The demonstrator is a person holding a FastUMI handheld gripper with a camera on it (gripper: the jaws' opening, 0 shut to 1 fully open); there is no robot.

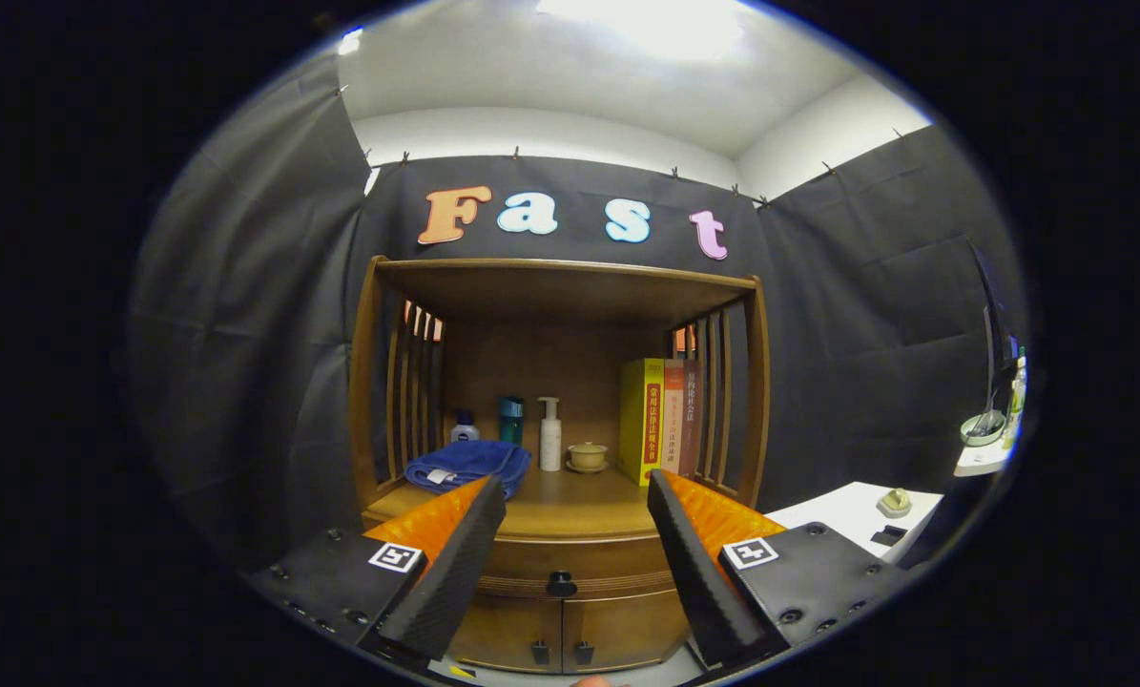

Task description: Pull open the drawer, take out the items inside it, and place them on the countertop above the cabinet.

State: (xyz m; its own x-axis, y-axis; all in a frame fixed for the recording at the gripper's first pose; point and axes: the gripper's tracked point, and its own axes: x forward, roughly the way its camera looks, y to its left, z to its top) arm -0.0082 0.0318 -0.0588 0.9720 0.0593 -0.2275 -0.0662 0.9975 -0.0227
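Observation:
A wooden cabinet (560, 401) stands ahead against the wall. Its drawer (570, 558) sits shut under the countertop (570, 501), with a small dark knob (561, 583) on its front. My gripper (577, 501) is open, the two fingers spread wide and some way short of the cabinet; the knob shows between and below the fingertips. Nothing is held between the fingers. The drawer's contents are hidden.
On the countertop lie a folded blue towel (469, 465), a small jar (465, 427), a teal cup (511, 420), a white pump bottle (550, 434), a small lidded bowl (587, 456) and upright books (660, 420). Two lower doors (565, 630) sit under the drawer. A white table (860, 510) stands to the right.

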